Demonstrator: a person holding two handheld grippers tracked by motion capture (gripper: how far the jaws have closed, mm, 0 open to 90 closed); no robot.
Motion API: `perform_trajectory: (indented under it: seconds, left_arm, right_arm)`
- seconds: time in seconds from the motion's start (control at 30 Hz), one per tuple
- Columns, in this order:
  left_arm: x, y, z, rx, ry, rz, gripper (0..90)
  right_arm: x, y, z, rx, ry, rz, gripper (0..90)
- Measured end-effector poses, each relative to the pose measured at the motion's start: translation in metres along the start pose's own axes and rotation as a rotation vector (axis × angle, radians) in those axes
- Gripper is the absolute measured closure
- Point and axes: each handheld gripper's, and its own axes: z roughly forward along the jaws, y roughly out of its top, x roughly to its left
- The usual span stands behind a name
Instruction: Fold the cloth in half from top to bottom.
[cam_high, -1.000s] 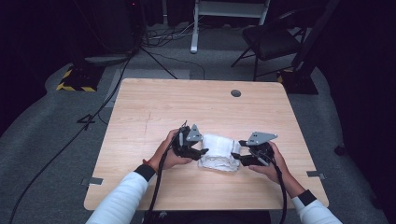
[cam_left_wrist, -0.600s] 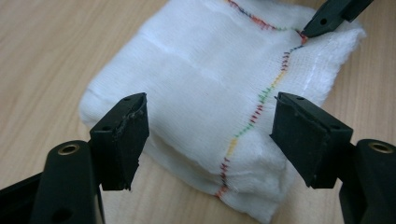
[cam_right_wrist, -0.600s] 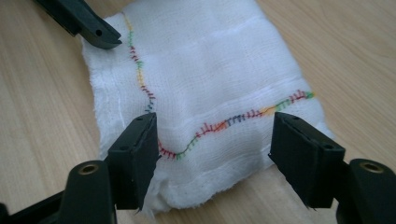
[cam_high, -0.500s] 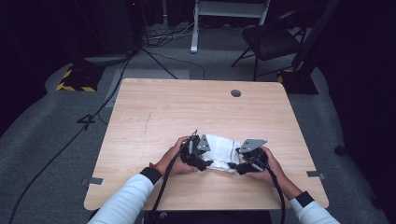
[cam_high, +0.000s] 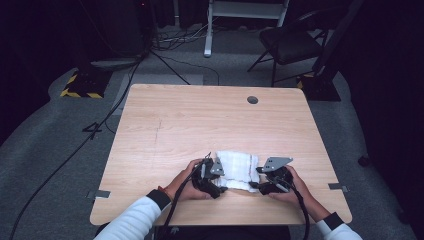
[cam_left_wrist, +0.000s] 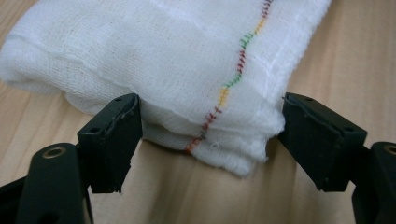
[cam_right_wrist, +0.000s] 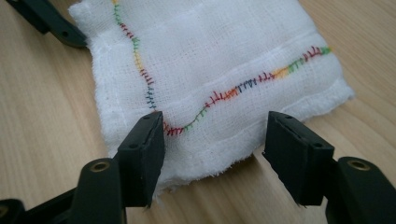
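A folded white gauze cloth (cam_high: 239, 169) with rainbow-coloured stitching lies near the table's front edge. My left gripper (cam_high: 216, 181) sits at the cloth's left near corner, jaws open; the folded cloth (cam_left_wrist: 187, 74) corner lies between its black fingers (cam_left_wrist: 114, 140). My right gripper (cam_high: 261, 181) stands open at the right near corner, its jaws spread over the cloth (cam_right_wrist: 210, 70) edge, one finger (cam_right_wrist: 142, 156) resting on the fabric. Neither is closed on it.
The wooden table (cam_high: 200, 125) has a round cable hole (cam_high: 252, 100) at the back right. Beyond the table stand a black chair (cam_high: 290, 45) and a white frame (cam_high: 245, 15); cables run over the grey floor at the left.
Both hands have drawn nearer the front edge and closer together, coming down at the cloth's near corners. The cloth looks more neatly folded than a second ago.
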Motion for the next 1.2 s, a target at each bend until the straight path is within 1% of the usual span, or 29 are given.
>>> perform_trajectory:
  seconds: [0.1, 0.17, 0.23, 0.27, 0.33, 0.4, 0.47, 0.5, 0.53, 0.57, 0.6, 0.67, 0.77, 0.87, 0.9, 0.93, 1.0, 1.1, 1.13, 1.2]
  left_arm:
    - [-0.005, -0.005, -0.004, -0.008, -0.014, -0.018, 21.9]
    - [-0.007, -0.011, -0.009, -0.005, -0.002, -0.019, 20.5]
    - [-0.007, -0.017, -0.016, -0.017, -0.005, -0.033, 20.0]
    - [-0.007, -0.02, -0.019, -0.032, -0.001, -0.041, 19.5]
    - [-0.005, -0.028, -0.028, -0.046, 0.006, -0.062, 18.5]
    - [-0.001, -0.036, -0.037, -0.052, 0.024, -0.07, 18.1]
    - [0.004, -0.046, -0.047, -0.047, 0.032, -0.075, 16.2]
    - [0.006, -0.05, -0.05, -0.044, 0.045, -0.076, 16.3]
    - [0.009, -0.057, -0.055, -0.044, 0.066, -0.092, 16.3]
    - [0.011, -0.062, -0.058, -0.048, 0.073, -0.113, 16.4]
    - [0.013, -0.067, -0.061, -0.042, 0.076, -0.119, 16.3]
    - [0.017, -0.079, -0.067, -0.025, 0.099, -0.124, 16.3]
    - [0.021, -0.092, -0.074, -0.005, 0.121, -0.128, 19.8]
    - [0.025, -0.103, -0.08, -0.002, 0.141, -0.153, 18.2]
    - [0.028, -0.108, -0.082, 0.0, 0.154, -0.173, 17.6]
    - [0.029, -0.111, -0.083, 0.0, 0.157, -0.184, 17.3]
    - [0.032, -0.115, -0.084, -0.007, 0.154, -0.206, 16.8]
    - [0.037, -0.118, -0.084, -0.016, 0.133, -0.237, 16.3]
    - [0.039, -0.12, -0.084, -0.022, 0.121, -0.253, 15.8]
    - [0.04, -0.121, -0.083, -0.029, 0.125, -0.257, 15.5]
  right_arm:
    - [0.001, -0.006, -0.005, -0.002, -0.004, 0.009, 37.8]
    - [0.002, -0.01, -0.009, 0.001, -0.012, 0.016, 36.8]
    - [0.002, -0.013, -0.012, 0.003, -0.023, 0.019, 35.2]
    - [0.002, -0.014, -0.014, 0.003, -0.03, 0.018, 35.0]
    - [0.003, -0.014, -0.017, -0.004, -0.041, 0.018, 34.3]
    - [0.005, -0.013, -0.02, -0.019, -0.045, 0.011, 32.7]
    - [0.006, -0.01, -0.022, -0.043, -0.045, 0.007, 31.4]
    - [0.007, -0.008, -0.021, -0.05, -0.046, 0.009, 30.3]
    - [0.008, -0.007, -0.02, -0.05, -0.042, 0.011, 29.9]
    - [0.009, -0.006, -0.018, -0.047, -0.041, 0.009, 29.6]
    - [0.011, -0.004, -0.016, -0.045, -0.037, 0.007, 29.5]
    - [0.012, -0.002, -0.01, -0.037, -0.024, 0.011, 29.3]
    - [0.012, 0.0, 0.0, -0.026, -0.013, 0.024, 27.6]
    - [0.007, 0.002, 0.006, -0.029, 0.009, 0.059, 26.1]
    - [0.006, 0.002, 0.007, -0.027, 0.016, 0.062, 25.5]
    - [0.003, 0.003, 0.009, -0.019, 0.027, 0.072, 25.0]
    - [0.0, 0.005, 0.012, -0.019, 0.024, 0.073, 25.2]
    - [-0.005, 0.011, 0.018, -0.018, 0.009, 0.078, 25.2]
    - [-0.007, 0.013, 0.02, -0.02, 0.004, 0.075, 25.2]
    - [-0.013, 0.018, 0.026, -0.02, 0.009, 0.071, 25.4]
